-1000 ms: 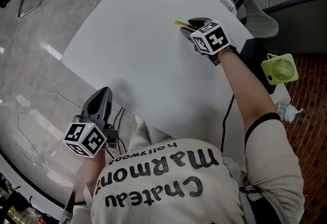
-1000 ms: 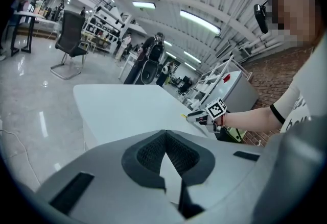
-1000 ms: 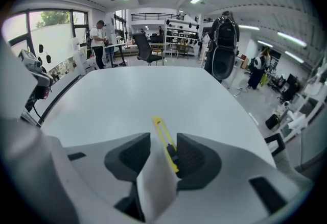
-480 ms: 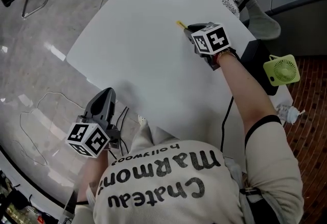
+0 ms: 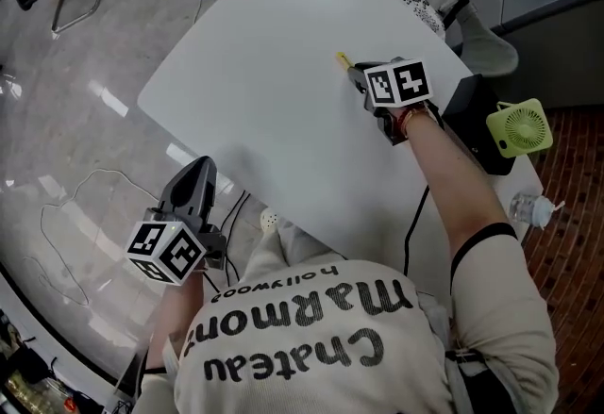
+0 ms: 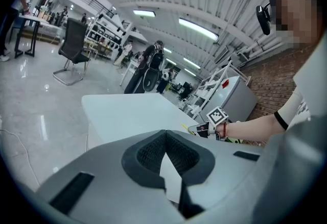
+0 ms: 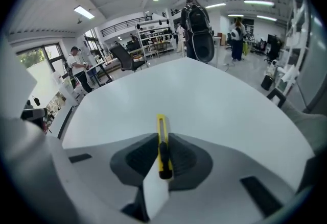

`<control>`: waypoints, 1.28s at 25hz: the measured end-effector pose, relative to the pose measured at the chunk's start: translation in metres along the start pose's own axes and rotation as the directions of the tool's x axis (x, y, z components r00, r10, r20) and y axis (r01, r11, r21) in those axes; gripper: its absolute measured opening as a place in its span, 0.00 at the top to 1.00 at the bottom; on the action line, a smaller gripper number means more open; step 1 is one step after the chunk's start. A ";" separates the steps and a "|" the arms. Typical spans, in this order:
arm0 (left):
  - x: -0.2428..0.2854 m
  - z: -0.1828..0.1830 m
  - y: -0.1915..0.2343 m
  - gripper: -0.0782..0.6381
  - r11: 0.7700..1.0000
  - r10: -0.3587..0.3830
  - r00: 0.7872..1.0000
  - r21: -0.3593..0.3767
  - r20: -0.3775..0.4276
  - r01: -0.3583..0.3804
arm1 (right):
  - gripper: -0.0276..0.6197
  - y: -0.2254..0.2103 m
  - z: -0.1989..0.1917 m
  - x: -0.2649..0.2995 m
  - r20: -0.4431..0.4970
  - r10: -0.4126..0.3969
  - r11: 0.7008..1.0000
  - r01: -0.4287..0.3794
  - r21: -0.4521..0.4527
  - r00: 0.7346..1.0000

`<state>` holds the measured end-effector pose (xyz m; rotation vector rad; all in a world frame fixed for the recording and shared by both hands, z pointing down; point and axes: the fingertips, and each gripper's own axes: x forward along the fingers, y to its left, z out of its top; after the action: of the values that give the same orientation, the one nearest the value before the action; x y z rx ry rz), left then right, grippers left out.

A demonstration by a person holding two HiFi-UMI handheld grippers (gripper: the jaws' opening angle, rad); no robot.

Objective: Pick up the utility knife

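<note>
**HEAD VIEW**
- Right claw (image 5: 361,74): at far side of white bench (image 5: 255,91), arm stretched out; clamped on utility knife (image 5: 342,57).
- Knife: only the yellow front end shows, sticking out past the claw tips over the bench top. Rest hidden under claw + marker cube. Touching bench or just above it: can't tell.
- Left claw (image 5: 195,178): off the bench, by its near edge, over the floor. Well apart from knife, tips pointing toward bench.
- Around: green fan (image 5: 517,126) + clear bottle (image 5: 528,208) at right, beside bench. Cables (image 5: 66,205) on floor at left.

**LEFT GRIPPER VIEW**
- Left claw: jaws together at the tips, nothing btw them.
- Beyond: bench top. The right claw sits at its far side w/ the thin yellow knife tip (image 6: 185,127) poking out of it, forearm behind.
- Floor: office chair (image 6: 71,44) at left, people standing further back.

**RIGHT GRIPPER VIEW**
- Right claw: jaws closed onto the knife, one pad each side.
- Knife (image 7: 162,141): runs straight along the jaws, centred. Black rear end sits btw the pads; yellow body reaches fwd beyond the tips, over bare bench.
- Beyond: black backpack (image 7: 199,34) at far edge of bench; on it or behind it, can't tell.
</note>
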<state>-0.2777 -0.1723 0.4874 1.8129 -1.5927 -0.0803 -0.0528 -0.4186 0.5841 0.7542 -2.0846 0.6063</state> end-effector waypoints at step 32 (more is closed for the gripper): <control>-0.039 -0.013 -0.114 0.89 0.973 -0.196 0.981 0.120 -0.012 0.196 | 0.86 0.141 -0.126 -0.126 0.197 0.174 0.897 -0.238 0.373 0.965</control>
<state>-0.1850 -0.1329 0.4207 2.0605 -1.4415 -0.0756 -0.0219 -0.2003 0.5278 0.8296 -2.2351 1.1439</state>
